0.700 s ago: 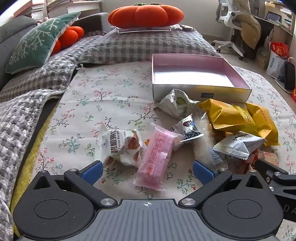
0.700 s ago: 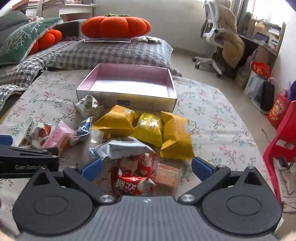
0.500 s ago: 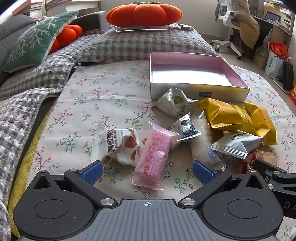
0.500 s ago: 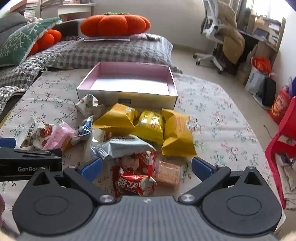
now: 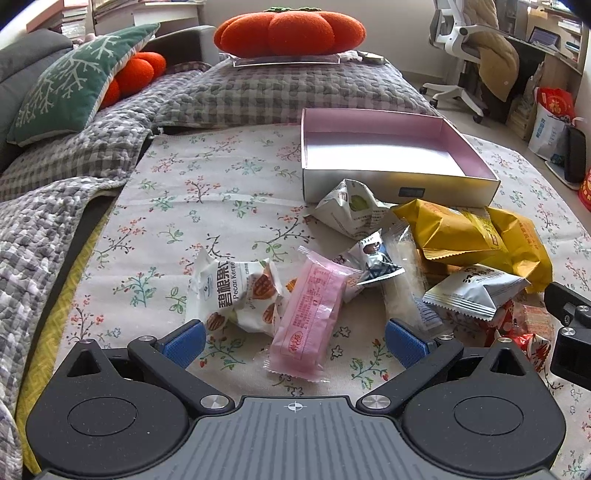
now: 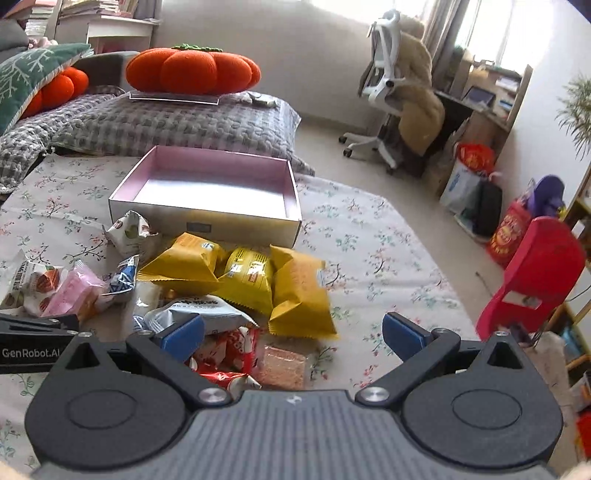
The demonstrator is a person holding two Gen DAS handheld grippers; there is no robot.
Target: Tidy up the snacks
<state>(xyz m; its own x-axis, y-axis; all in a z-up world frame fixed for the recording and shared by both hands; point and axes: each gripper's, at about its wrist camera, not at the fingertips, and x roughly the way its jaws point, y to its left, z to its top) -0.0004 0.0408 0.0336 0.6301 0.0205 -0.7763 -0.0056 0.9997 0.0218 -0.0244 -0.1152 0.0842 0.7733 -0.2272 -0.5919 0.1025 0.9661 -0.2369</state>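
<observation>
A pile of snack packets lies on the floral cloth in front of an empty pink-lined box (image 5: 391, 155), which also shows in the right wrist view (image 6: 207, 184). My left gripper (image 5: 293, 341) is open and empty, just above a pink packet (image 5: 310, 310), with a white pecan packet (image 5: 236, 291) to its left. My right gripper (image 6: 291, 338) is open and empty over red packets (image 6: 229, 354) and a small pinkish cracker pack (image 6: 282, 367). Yellow packets (image 6: 251, 277) and a grey-white packet (image 6: 195, 310) lie beyond them.
Grey checked cushions (image 5: 288, 88) and an orange pumpkin pillow (image 5: 290, 29) lie behind the box. A green pillow (image 5: 77, 81) is at the far left. A red chair (image 6: 535, 273) stands right of the cloth, an office chair (image 6: 399, 96) further back.
Both grippers have shifted a little; the left one edged forward and left over the pink packet, the right one rose and tilted up. Nothing was picked up.
</observation>
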